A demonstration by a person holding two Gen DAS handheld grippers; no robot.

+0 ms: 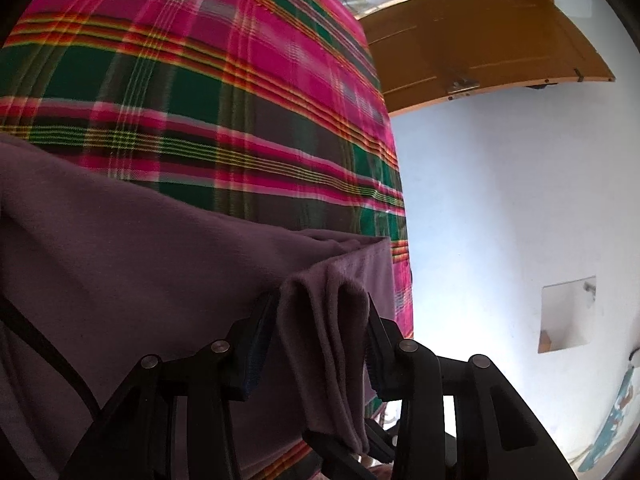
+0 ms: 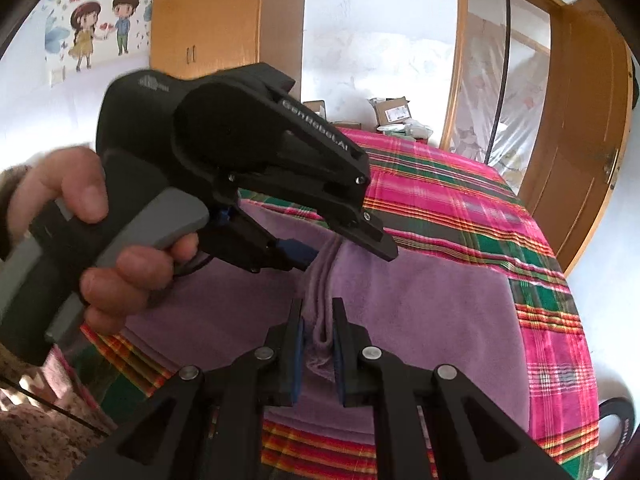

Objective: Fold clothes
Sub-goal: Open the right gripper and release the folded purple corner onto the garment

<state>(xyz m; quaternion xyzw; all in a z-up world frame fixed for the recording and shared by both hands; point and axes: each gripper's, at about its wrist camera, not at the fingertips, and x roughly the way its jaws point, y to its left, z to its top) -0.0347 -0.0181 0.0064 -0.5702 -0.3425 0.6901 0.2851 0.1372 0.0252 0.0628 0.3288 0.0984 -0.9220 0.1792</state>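
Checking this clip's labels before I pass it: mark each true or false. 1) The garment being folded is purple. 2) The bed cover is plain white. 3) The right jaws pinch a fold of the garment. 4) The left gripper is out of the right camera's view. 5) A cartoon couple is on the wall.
1) True: the garment is purple.
2) False: the cover is pink and green plaid.
3) True: the right gripper has its jaws closed on a bunched fold.
4) False: the left gripper shows in that view, in a hand, with a fold of the garment between its jaws.
5) True: the cartoon couple is at upper left.
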